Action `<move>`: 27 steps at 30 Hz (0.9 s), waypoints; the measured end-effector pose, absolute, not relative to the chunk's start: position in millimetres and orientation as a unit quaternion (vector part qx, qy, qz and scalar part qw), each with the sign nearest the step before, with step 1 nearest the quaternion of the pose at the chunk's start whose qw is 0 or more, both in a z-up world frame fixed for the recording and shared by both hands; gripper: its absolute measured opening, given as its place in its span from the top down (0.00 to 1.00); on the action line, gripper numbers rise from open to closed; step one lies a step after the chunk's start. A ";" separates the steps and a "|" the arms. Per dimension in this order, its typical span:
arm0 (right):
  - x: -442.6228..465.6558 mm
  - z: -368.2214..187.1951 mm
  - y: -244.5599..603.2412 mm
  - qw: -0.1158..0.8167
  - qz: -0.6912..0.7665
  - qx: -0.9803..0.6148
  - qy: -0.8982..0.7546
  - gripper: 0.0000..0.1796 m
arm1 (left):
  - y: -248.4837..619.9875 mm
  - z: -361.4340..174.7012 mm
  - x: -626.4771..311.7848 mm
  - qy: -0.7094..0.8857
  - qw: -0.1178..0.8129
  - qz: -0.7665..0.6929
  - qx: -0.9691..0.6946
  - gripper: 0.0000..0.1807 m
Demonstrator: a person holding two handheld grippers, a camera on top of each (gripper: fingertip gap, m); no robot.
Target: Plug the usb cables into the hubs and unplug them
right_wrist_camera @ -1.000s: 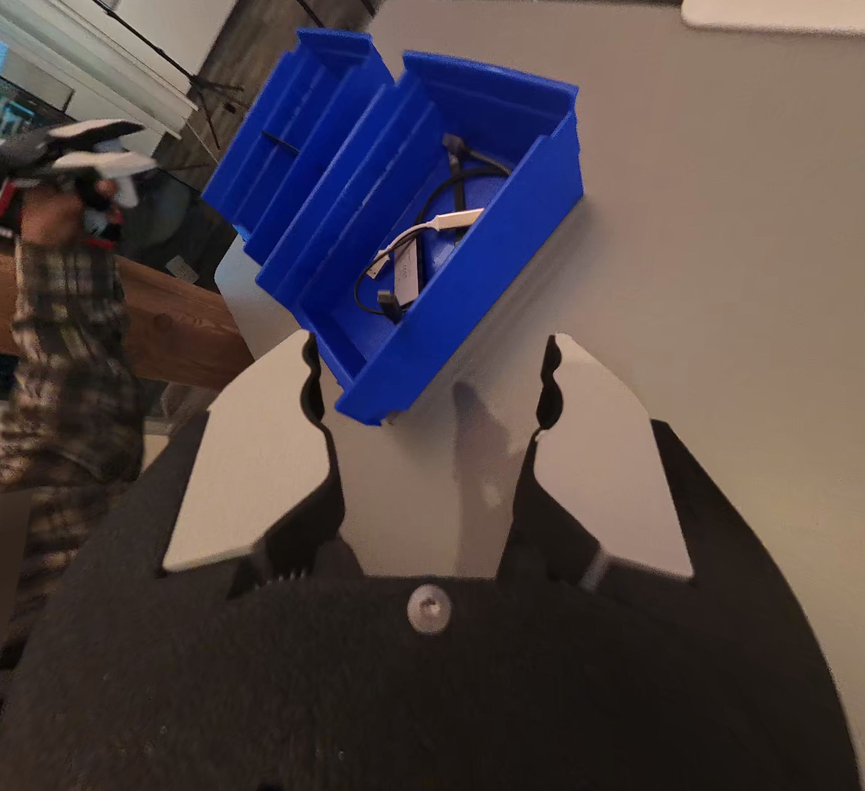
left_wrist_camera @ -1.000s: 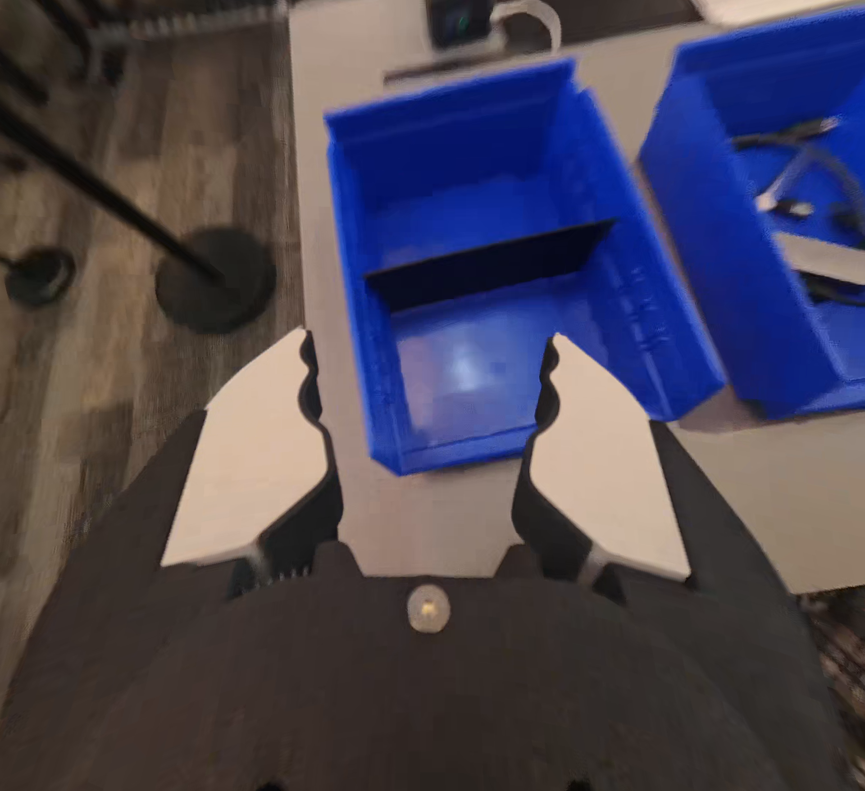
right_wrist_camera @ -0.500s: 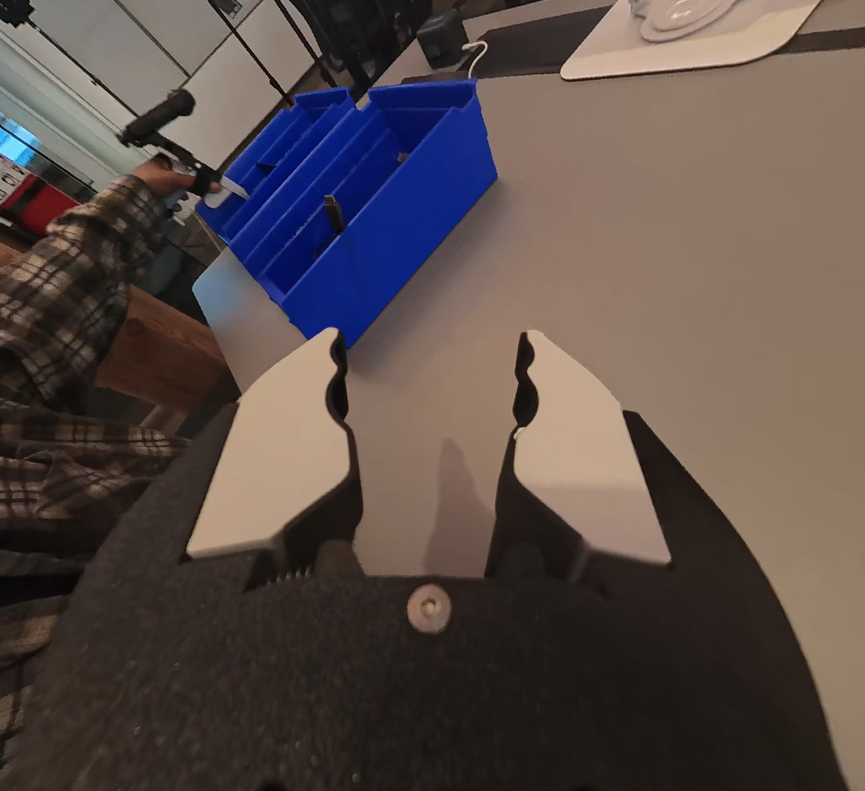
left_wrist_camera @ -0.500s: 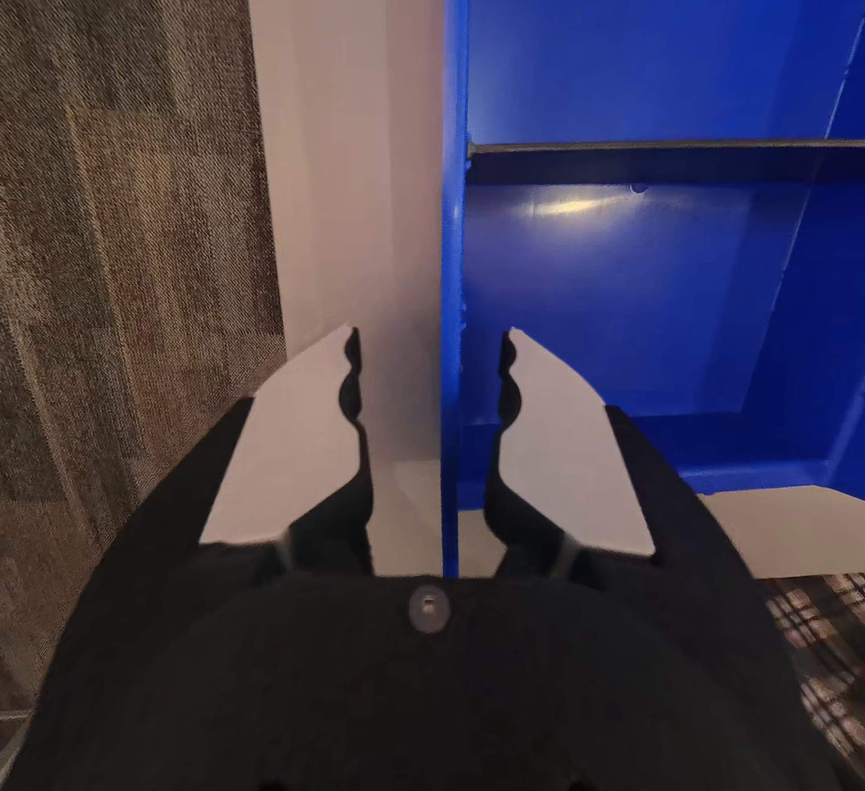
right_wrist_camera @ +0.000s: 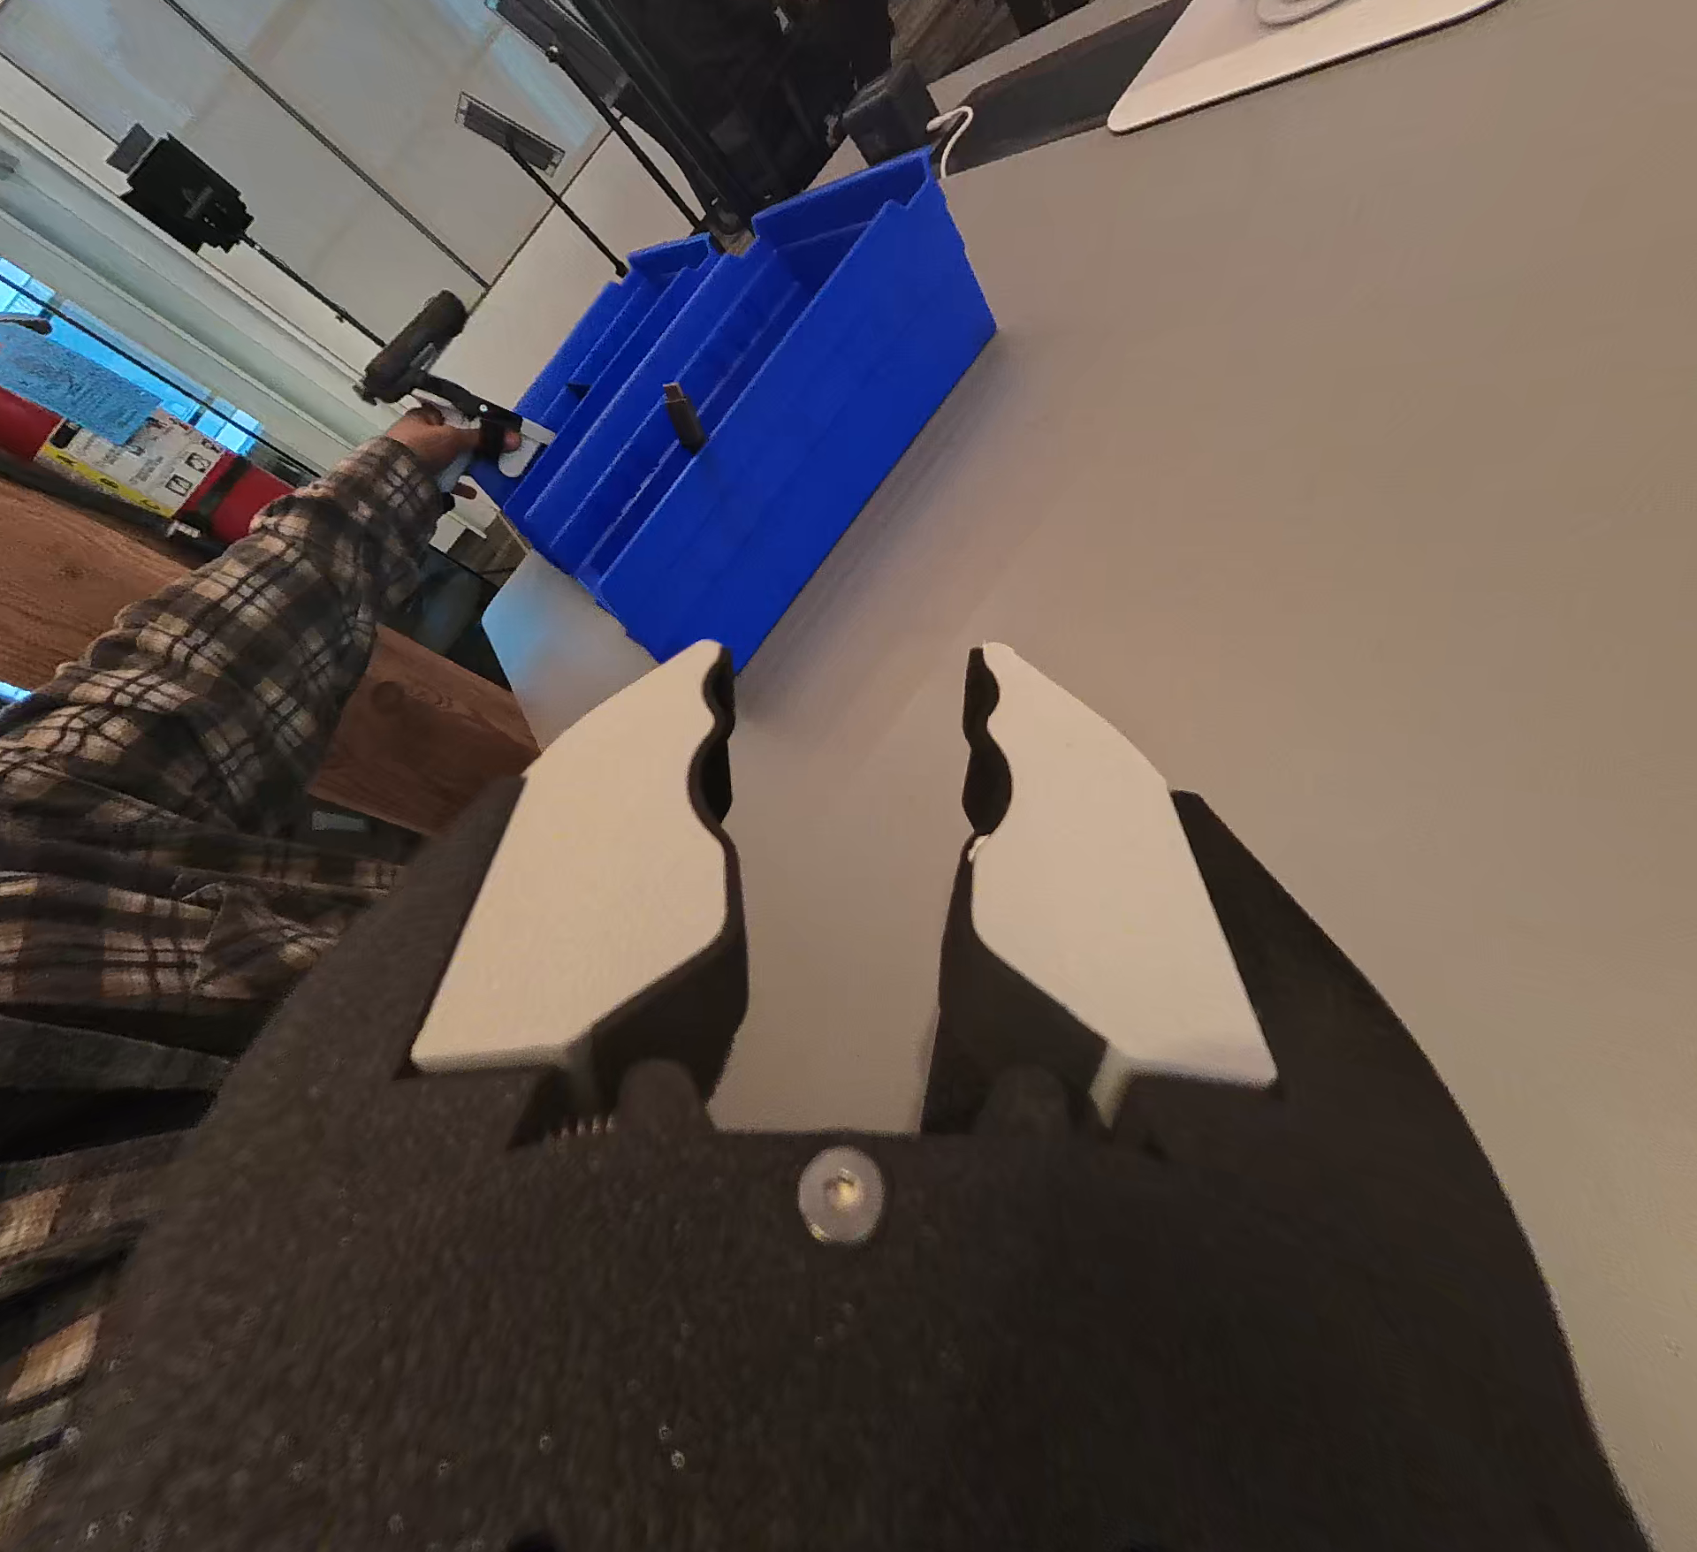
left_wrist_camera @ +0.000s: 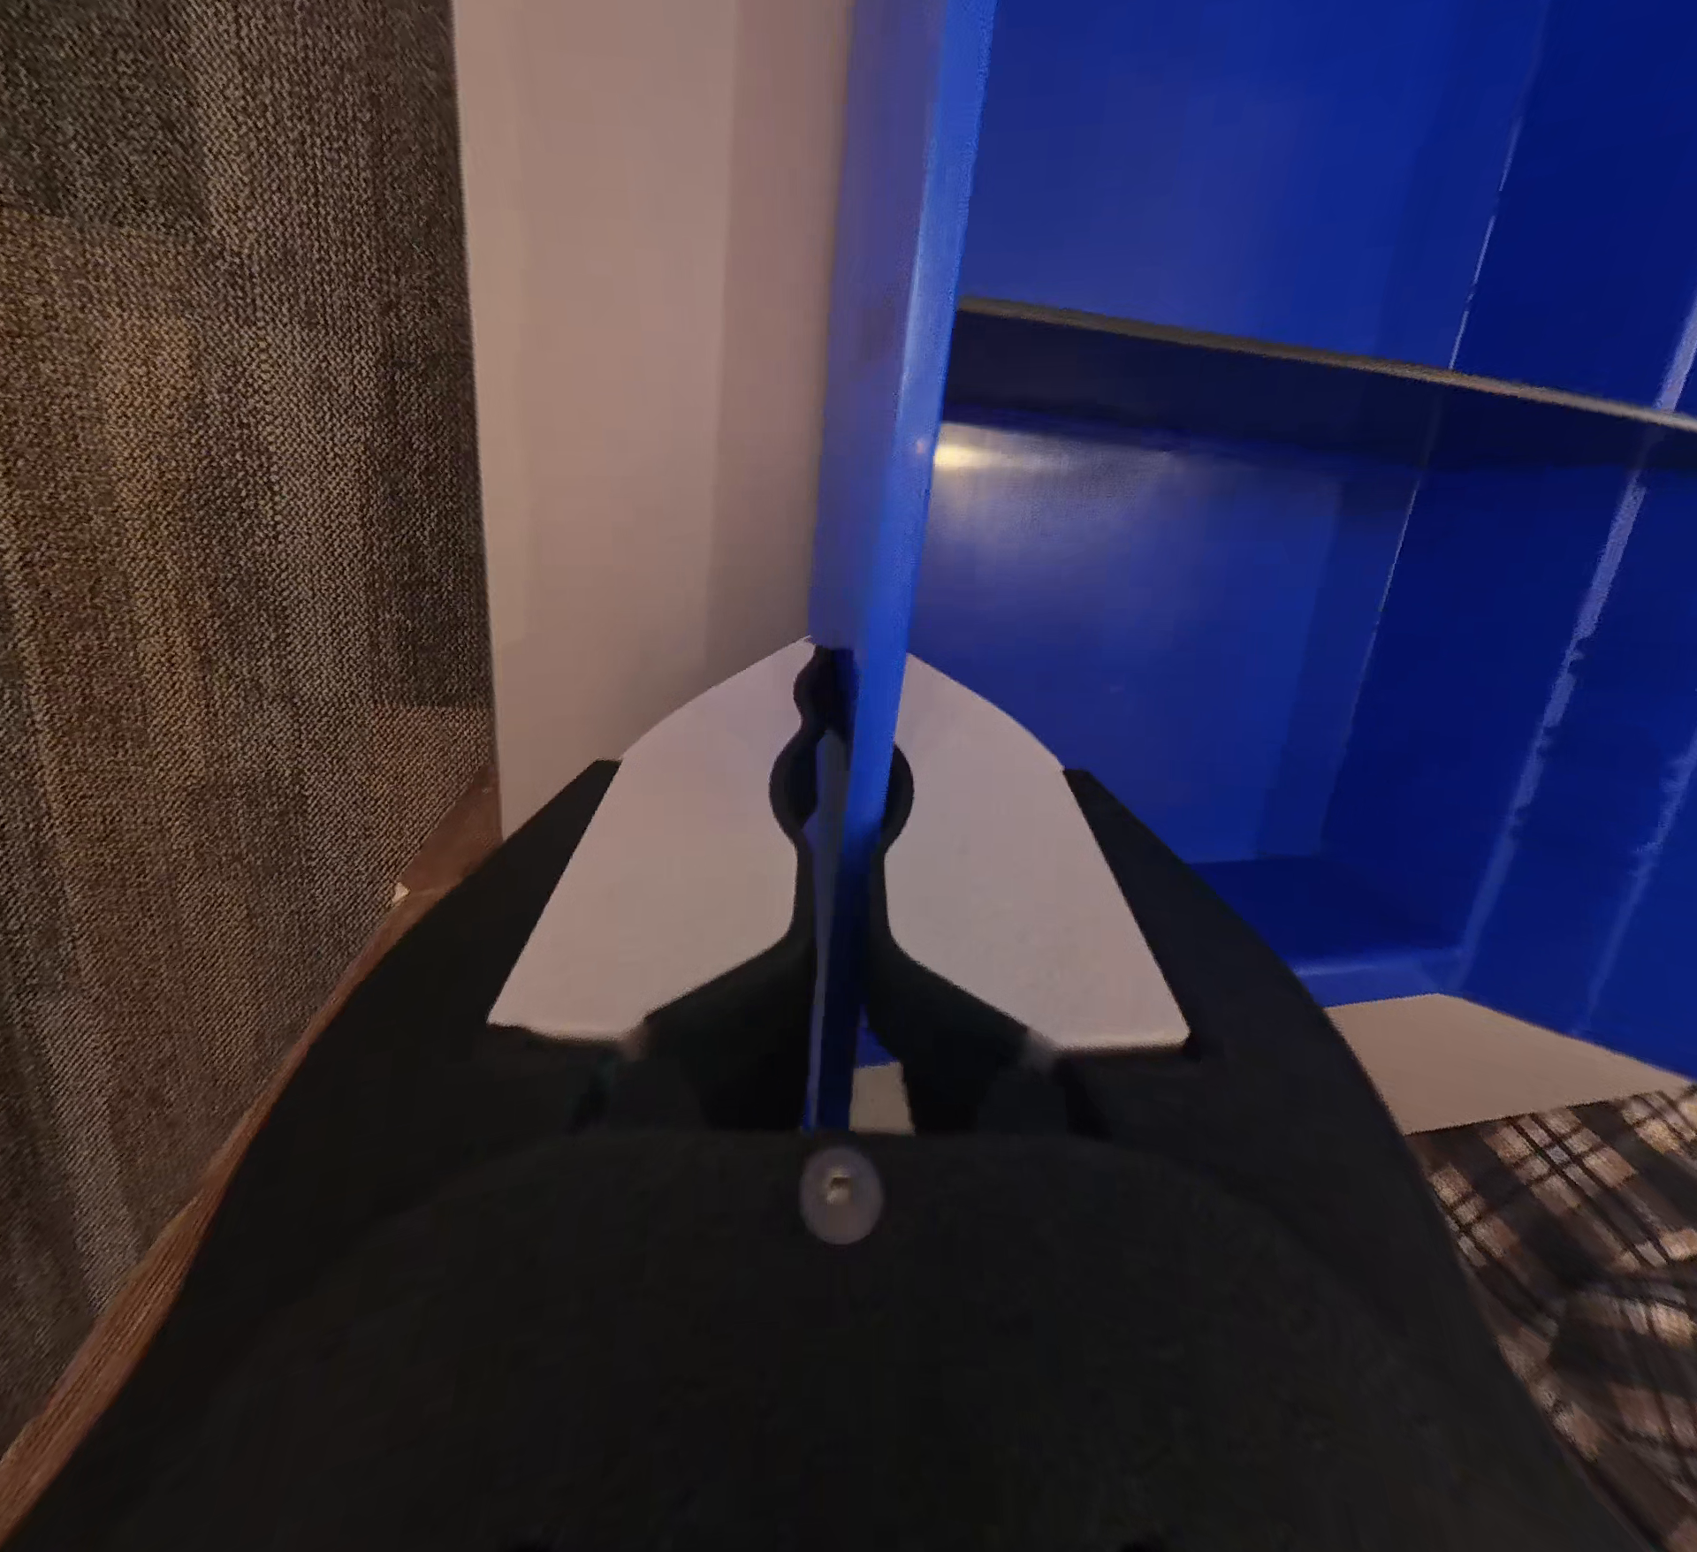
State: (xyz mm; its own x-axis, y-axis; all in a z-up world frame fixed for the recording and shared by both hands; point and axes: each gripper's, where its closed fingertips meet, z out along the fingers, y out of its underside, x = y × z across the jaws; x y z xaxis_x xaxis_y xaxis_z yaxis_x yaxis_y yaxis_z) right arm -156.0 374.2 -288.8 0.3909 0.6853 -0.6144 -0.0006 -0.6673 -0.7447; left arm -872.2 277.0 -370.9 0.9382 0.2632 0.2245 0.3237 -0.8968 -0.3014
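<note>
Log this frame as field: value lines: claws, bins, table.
left claw: shut on side wall of the left blue bin
right claw: open, empty, over bare table
left blue bin: black divider, near compartment empty
right blue bin: beside the left one, dark USB plug sticking up above the rim
hubs: not visible

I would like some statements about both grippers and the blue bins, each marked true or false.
1. The left gripper is shut on the side wall of a blue bin. True.
2. The right gripper holds a cable. False: it is open and holds nothing.
3. The near compartment of the gripped bin is full of cables. False: none show in it.
4. A dark divider crosses the gripped bin. True.
5. The right gripper is over the grey table. True.
</note>
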 end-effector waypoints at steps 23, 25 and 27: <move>-99.6 -254.9 362.2 0.394 0.486 -0.754 -0.199 0.77 | 408.2 -165.1 -666.9 0.003 0.250 -0.162 -0.955 0.98; -91.3 -251.2 359.0 0.400 0.478 -0.758 -0.193 0.77 | 433.5 -164.0 -603.7 0.060 0.231 -0.172 -0.956 0.98; -82.3 -246.4 355.6 0.407 0.472 -0.759 -0.186 0.77 | 455.7 -168.8 -540.4 0.114 0.212 -0.182 -0.953 0.97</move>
